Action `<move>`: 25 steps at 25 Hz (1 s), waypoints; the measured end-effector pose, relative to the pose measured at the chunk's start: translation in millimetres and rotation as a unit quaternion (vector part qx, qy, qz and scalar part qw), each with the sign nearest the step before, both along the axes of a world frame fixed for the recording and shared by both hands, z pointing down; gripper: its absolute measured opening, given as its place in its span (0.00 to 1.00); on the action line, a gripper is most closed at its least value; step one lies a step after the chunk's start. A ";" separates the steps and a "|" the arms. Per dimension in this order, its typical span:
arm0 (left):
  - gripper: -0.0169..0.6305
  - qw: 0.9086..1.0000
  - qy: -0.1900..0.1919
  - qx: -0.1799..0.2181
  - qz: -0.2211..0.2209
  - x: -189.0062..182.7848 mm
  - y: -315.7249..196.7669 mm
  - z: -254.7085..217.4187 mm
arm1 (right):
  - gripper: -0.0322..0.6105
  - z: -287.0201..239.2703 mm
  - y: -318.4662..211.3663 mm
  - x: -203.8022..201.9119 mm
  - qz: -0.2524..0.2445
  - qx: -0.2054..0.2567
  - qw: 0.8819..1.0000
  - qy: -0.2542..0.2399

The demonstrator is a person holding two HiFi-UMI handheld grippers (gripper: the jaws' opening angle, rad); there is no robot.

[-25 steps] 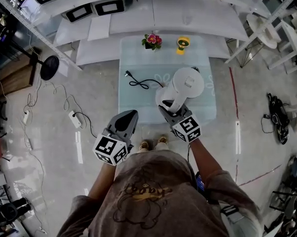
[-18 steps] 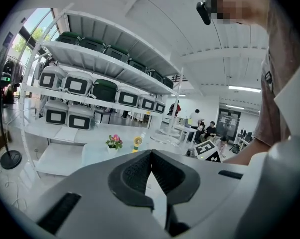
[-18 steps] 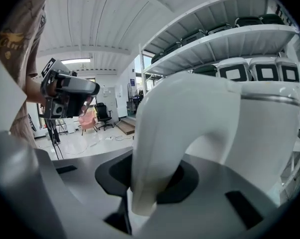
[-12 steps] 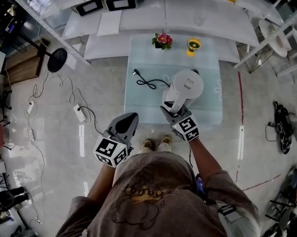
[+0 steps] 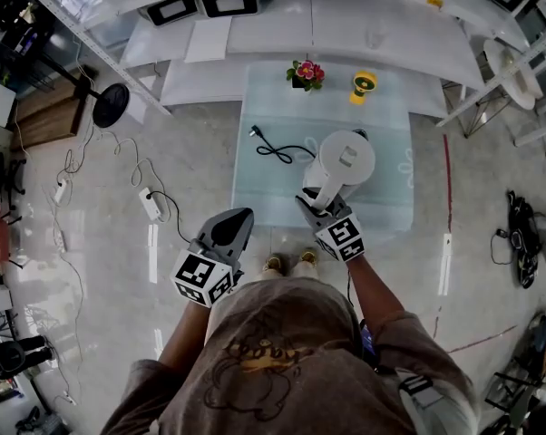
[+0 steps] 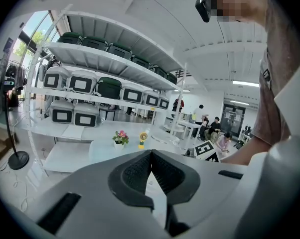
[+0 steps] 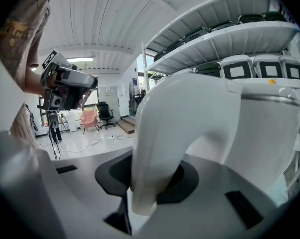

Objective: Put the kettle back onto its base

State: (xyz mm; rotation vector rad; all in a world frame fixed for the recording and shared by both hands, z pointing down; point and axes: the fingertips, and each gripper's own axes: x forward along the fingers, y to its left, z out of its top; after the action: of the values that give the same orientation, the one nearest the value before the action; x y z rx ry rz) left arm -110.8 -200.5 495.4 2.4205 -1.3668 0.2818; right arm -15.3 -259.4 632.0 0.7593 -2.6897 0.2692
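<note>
Head view, kettle: the white kettle (image 5: 344, 159) stood upright over the glass table (image 5: 255, 198), towards its near right part.
Head view, base: hidden beneath the kettle. A black cord (image 5: 275, 149) ran in under it, so the base probably lay there; whether the kettle was seated could not be told.
Head view, right gripper: the right gripper (image 5: 316, 198) reached up to the kettle's near side.
Head view, left gripper: the left gripper (image 5: 238, 217) hung off the table's near edge, well apart from the kettle.
Left gripper view, jaws: pressed together with nothing between them.
Right gripper view, jaws: clamped across the white handle (image 7: 150, 148), the kettle body rising just beyond.
Right gripper view, advice: keep the kettle level, lower it straight down centred on the base, and release only once it sits flat without rocking.
</note>
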 end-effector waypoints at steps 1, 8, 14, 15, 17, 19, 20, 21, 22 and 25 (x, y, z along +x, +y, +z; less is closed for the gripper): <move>0.06 1.000 0.000 -0.001 0.000 -0.2 -0.1 0.5 | 0.20 0.2 0.4 -1.4 -0.001 0.000 1.000 -0.001; 0.06 1.000 0.004 -0.002 -0.005 -3.2 -0.6 -0.3 | 0.20 2.2 5.4 -8.4 -0.005 0.005 1.000 0.003; 0.06 1.000 0.005 -0.004 -0.002 -2.3 -0.7 0.0 | 0.20 0.0 10.3 -12.6 -0.003 0.007 1.000 0.000; 0.06 1.000 0.006 -0.004 -0.001 -2.2 -0.8 -0.3 | 0.20 -0.5 10.3 -12.8 -0.001 0.007 1.000 -0.001; 0.06 1.000 0.006 -0.005 -0.001 -1.6 -0.2 0.6 | 0.20 2.5 10.4 -11.4 0.003 0.005 1.000 -0.003; 0.06 1.000 0.006 -0.004 0.001 -0.9 0.5 1.9 | 0.20 8.6 10.9 -8.7 0.007 0.007 1.000 0.001; 0.06 1.000 0.006 -0.005 0.001 -1.1 0.7 2.0 | 0.20 10.4 11.3 -8.2 0.008 0.008 1.000 0.003; 0.06 1.000 0.006 -0.005 0.001 -1.7 0.8 1.9 | 0.20 11.2 11.5 -8.5 0.009 0.010 1.000 0.004; 0.06 1.000 0.005 -0.006 0.001 -2.8 1.1 1.7 | 0.20 12.0 11.8 -9.4 0.008 0.012 1.000 0.005; 0.06 1.000 0.005 -0.008 0.000 -6.1 3.6 1.6 | 0.21 15.4 16.0 -13.5 0.002 0.016 1.000 0.010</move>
State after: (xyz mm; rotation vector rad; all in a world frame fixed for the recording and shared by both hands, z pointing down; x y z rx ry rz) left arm -117.0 -196.9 496.9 2.4052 -1.3554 0.2786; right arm -28.8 -243.4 647.4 0.7739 -2.6790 0.2192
